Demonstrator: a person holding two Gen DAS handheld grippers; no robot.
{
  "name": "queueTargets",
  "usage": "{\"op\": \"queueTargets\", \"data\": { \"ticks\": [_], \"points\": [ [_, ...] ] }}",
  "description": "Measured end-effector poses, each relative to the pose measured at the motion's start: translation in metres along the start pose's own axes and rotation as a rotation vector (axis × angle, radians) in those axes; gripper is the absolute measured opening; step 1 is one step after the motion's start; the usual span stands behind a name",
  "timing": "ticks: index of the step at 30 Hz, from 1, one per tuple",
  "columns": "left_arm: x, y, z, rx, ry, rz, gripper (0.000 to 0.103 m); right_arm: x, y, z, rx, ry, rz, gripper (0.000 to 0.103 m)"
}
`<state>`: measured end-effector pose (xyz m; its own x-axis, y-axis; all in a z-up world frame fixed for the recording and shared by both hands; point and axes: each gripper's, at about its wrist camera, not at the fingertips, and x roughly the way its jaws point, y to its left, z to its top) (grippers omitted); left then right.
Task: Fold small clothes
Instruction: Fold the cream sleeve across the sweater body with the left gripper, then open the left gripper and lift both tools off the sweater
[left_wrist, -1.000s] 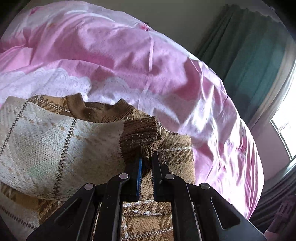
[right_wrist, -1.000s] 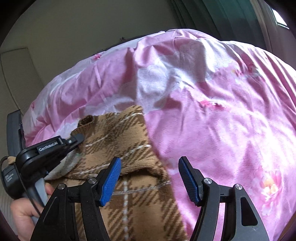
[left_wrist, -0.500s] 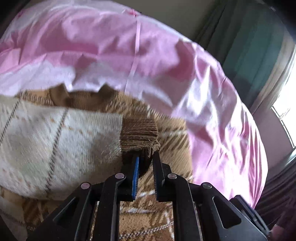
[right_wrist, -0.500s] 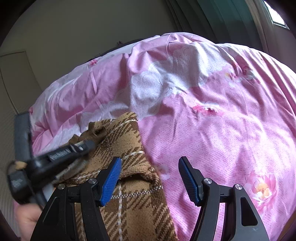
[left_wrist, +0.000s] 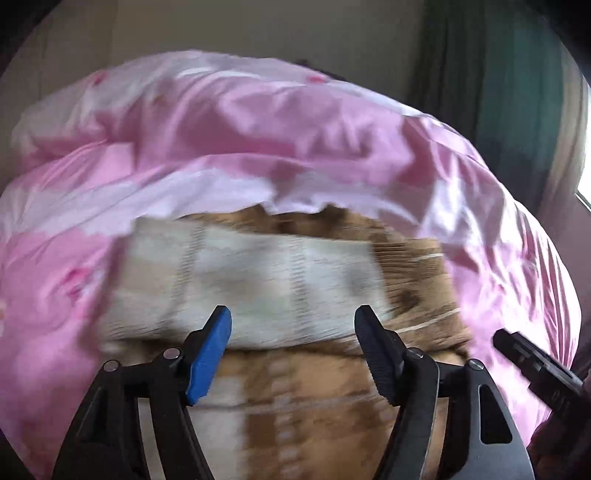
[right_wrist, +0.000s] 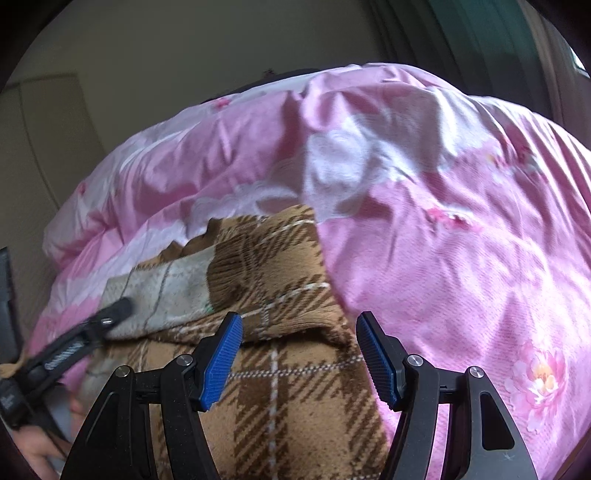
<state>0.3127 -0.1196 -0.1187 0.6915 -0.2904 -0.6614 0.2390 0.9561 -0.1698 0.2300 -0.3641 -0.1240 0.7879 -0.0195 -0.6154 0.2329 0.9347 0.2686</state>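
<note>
Left gripper (left_wrist: 293, 330), fingers spread wide and holding nothing, hovers over a brown plaid sweater (right_wrist: 280, 369) spread on a pink quilt (right_wrist: 443, 229); its view is blurred. Right gripper (right_wrist: 299, 338) is likewise spread and empty, poised above the garment's right side near the edge where knit meets bedding. A pale sleeve (left_wrist: 258, 280) lies folded across the chest, its brown cuff (right_wrist: 236, 280) resting toward the right shoulder, the collar just beyond. The step in hand appears to be the sleeve fold, with one sleeve laid in and let go. The next move likely calls for a grip on the other sleeve or the hem, pinching only the layer meant to travel so the laid sleeve is not dragged askew.
</note>
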Motion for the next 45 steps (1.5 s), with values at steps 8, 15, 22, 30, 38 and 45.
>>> {"op": "queueTargets", "data": {
  "ticks": [8,15,22,30,38,45],
  "points": [
    [0.004,0.082,-0.023,-0.024,0.088,0.098,0.069,0.034,0.045,0.017,-0.099,0.027,0.027,0.065],
    [0.029,0.106,-0.025,-0.067,0.143,0.108,0.069,0.073,0.065,0.032,-0.095,0.098,0.027,0.064],
    [0.036,0.121,-0.015,-0.126,0.150,0.094,0.069,0.110,0.068,0.035,-0.088,0.167,-0.028,0.058],
    [0.027,0.148,-0.017,-0.222,0.111,0.107,0.068,0.103,0.052,0.033,-0.012,0.160,-0.010,0.011],
    [0.019,0.143,-0.021,-0.201,0.102,0.128,0.068,0.091,0.041,0.031,-0.031,0.124,-0.056,0.009],
    [0.011,0.140,-0.026,-0.194,0.113,0.136,0.067,0.089,0.044,0.024,-0.070,0.142,-0.039,0.044]
  ]
}}
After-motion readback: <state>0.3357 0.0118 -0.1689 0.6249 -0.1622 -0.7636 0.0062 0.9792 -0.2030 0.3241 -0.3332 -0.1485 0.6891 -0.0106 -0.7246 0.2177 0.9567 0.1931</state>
